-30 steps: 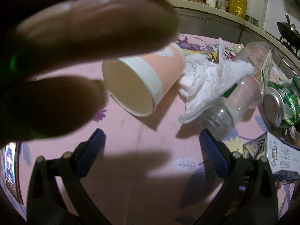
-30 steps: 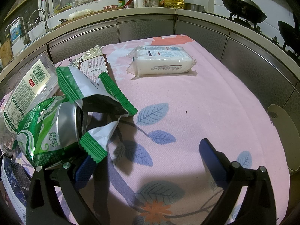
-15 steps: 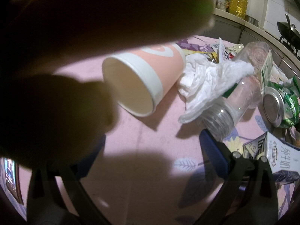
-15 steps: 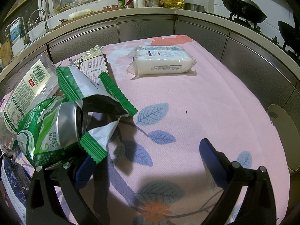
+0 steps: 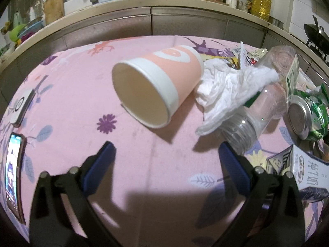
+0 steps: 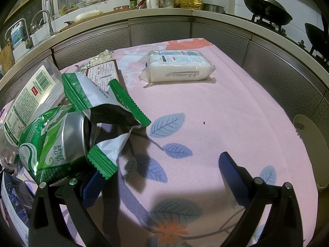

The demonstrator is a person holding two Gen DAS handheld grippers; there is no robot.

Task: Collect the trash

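Pink paper cup [image 5: 160, 90] sideways, empty

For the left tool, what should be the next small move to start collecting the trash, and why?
Probably ease the left tool forward toward the pink paper cup with the white rim. The cup lies on its side on the pink flowered tablecloth, mouth toward the camera, just ahead of the open fingers, with nothing between them. It touches the crumpled white tissue, so a slow approach seems wise.

Pink-and-white cup [image 5: 160, 86]; green can [image 6: 51, 142].
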